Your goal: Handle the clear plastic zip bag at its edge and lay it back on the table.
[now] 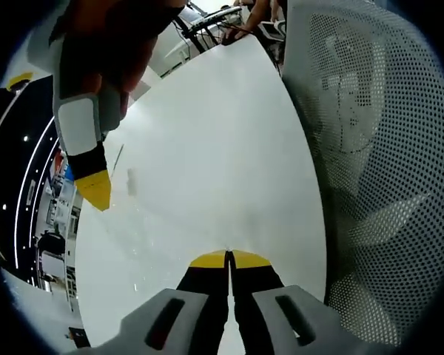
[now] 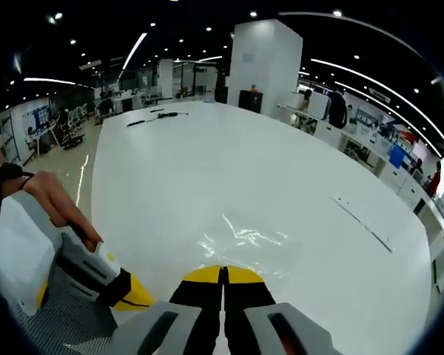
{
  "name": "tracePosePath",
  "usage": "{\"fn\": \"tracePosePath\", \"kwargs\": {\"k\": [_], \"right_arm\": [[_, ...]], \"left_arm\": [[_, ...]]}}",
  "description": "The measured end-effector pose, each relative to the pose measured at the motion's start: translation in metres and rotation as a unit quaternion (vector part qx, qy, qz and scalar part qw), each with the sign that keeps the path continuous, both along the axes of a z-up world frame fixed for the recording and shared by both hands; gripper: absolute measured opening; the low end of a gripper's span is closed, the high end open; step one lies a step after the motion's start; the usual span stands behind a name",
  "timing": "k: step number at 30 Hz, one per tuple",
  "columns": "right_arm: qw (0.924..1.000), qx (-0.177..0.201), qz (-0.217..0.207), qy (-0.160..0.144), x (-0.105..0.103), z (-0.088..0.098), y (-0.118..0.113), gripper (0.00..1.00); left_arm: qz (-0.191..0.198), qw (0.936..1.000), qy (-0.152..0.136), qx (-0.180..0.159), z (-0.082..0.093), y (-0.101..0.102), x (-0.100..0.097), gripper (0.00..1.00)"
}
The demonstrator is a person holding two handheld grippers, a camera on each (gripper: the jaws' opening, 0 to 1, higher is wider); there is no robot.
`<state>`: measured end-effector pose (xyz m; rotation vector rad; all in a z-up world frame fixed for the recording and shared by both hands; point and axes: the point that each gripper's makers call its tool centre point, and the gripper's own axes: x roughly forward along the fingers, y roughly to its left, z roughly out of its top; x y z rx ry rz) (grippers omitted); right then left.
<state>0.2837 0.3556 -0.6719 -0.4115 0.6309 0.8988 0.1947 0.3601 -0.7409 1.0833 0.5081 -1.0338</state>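
Bag (image 2: 244, 240), clear and crinkly, lies flat on the white table (image 2: 207, 163), right gripper (image 2: 223, 271) closed at its edge; left gripper (image 1: 229, 257) closed, empty.

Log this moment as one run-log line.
left gripper: jaws shut | right gripper: jaws shut at edge of clear zip bag | bag on white table
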Motion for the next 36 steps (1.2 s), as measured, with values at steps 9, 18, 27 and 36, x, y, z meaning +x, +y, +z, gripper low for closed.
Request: {"fn": "tracePosePath", "kwargs": {"k": [9,18,27,36], "right_arm": [[1.0,0.001,0.005,-0.001,-0.002,0.003,0.002,0.0],[1.0,0.0,0.006,0.001,-0.003,0.003,0.002,0.0],[0.9999,0.004,0.012,0.001,-0.004,0.001,0.005,0.0],[0.9999,0.002,0.017,0.003,-0.005,-0.001,0.004,0.0]], "left_arm": [[0.005,1.0,0.0,0.001,0.0,0.005,0.0,0.0],[0.009,1.0,-0.001,0.001,0.0,0.007,0.002,0.0],[0.014,0.9999,-0.009,0.002,0.003,0.01,0.007,0.0],[0.018,0.9997,-0.015,0.002,0.006,0.013,0.011,0.0]]}}
